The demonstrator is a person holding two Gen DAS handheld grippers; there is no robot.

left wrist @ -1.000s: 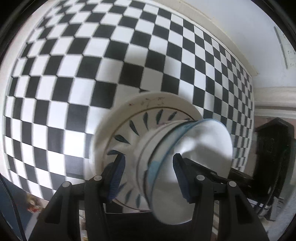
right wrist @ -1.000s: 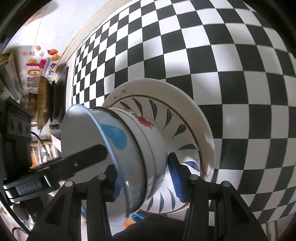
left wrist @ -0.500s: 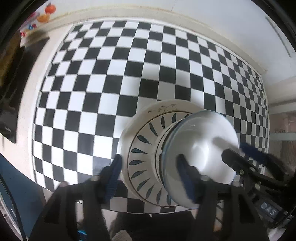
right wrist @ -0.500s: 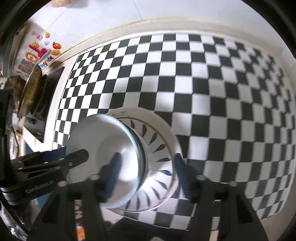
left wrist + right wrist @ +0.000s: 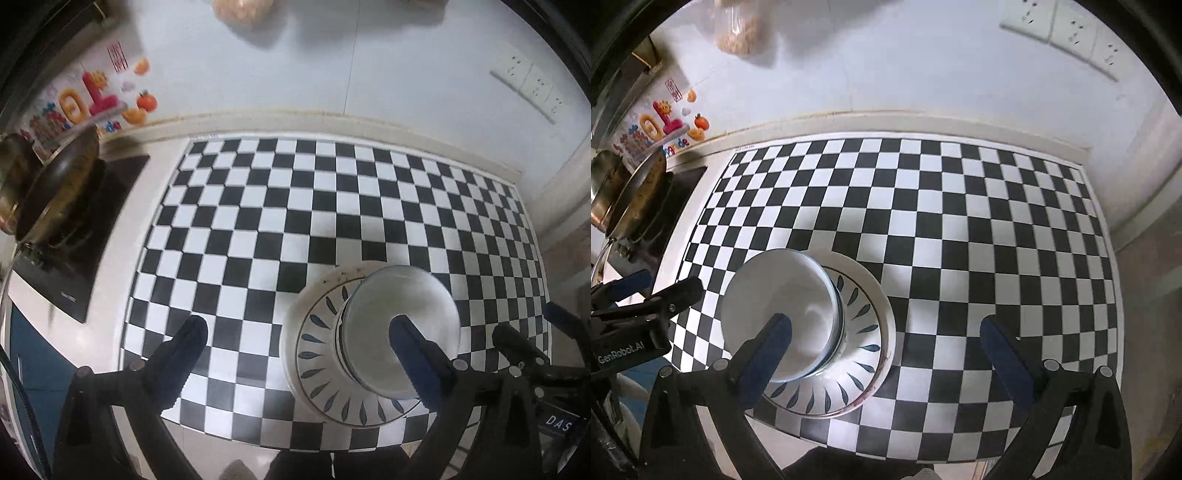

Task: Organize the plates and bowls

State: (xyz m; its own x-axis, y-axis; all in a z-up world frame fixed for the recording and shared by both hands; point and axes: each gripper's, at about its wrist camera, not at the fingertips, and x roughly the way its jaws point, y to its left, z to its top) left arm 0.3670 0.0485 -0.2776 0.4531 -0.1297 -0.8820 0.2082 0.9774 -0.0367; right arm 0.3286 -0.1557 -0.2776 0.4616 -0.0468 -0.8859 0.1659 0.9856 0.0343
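Bowls (image 5: 400, 328) sat stacked on the plate (image 5: 314, 354), and that plate rested on the checkered mat (image 5: 258, 221), toward its near edge. From my left wrist view the stack lay right of centre; from my right wrist view the bowls (image 5: 779, 317) and plate (image 5: 864, 332) lay left of centre. The top bowl was white inside with a thin blue rim, and the plate carried a ring of dark leaf marks. My left gripper (image 5: 295, 328) was spreading wide, jaws opening, nothing pinched, its right finger above the top bowl. My right gripper (image 5: 886, 326) was spreading too, jaws opening, empty, its left finger over the bowl and its right finger over bare mat. Far left, a pan (image 5: 55, 184) stood on a black cooktop (image 5: 92, 258). The far wall (image 5: 332, 66) was white, with colourful stickers (image 5: 85, 99) at the left and sockets (image 5: 528, 85) at the right.
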